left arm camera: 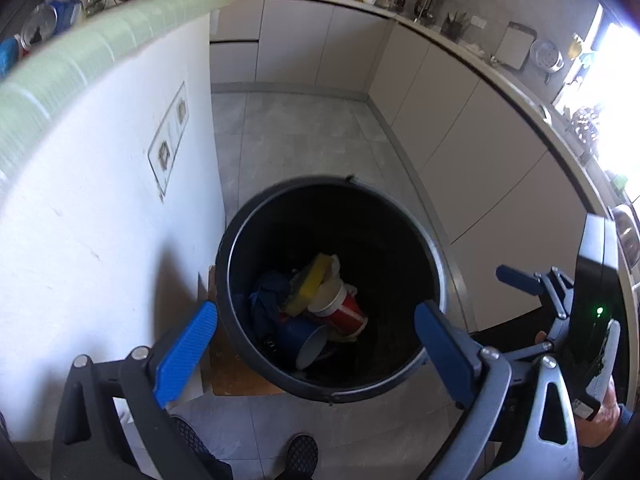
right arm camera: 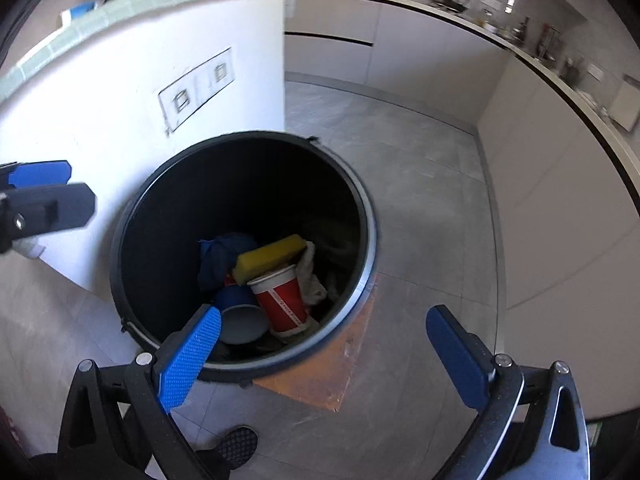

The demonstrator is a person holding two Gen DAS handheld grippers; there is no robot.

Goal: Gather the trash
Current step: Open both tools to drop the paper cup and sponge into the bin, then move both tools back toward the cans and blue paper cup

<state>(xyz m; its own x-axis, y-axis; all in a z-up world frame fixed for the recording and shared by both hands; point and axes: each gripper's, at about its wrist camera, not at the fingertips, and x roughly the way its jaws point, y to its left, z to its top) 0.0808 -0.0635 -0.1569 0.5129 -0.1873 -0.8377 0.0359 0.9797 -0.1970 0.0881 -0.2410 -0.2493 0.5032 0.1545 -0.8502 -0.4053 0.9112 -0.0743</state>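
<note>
A round black trash bin (left arm camera: 236, 240) stands on the floor below both grippers; it also shows in the right wrist view (right arm camera: 132, 208). Inside lie a yellow sponge (left arm camera: 311, 280) (right arm camera: 268, 258), a red and white paper cup (left arm camera: 344, 308) (right arm camera: 282, 300), a blue cup (left arm camera: 302, 340) (right arm camera: 240, 312), a dark blue cloth (left arm camera: 264, 296) (right arm camera: 222, 256) and a pale crumpled wipe (right arm camera: 312, 276). My left gripper (left arm camera: 316, 344) is open and empty above the bin. My right gripper (right arm camera: 324, 344) is open and empty above the bin's near right rim.
The bin rests on a brown board (right arm camera: 324, 364) beside a white counter wall (left arm camera: 100, 200) with a green tiled top (left arm camera: 80, 56). Pale cabinets (left arm camera: 460, 120) under a cluttered worktop line the far and right sides. Grey tiled floor (right arm camera: 420, 220) lies between. A shoe (left arm camera: 302, 454) shows below.
</note>
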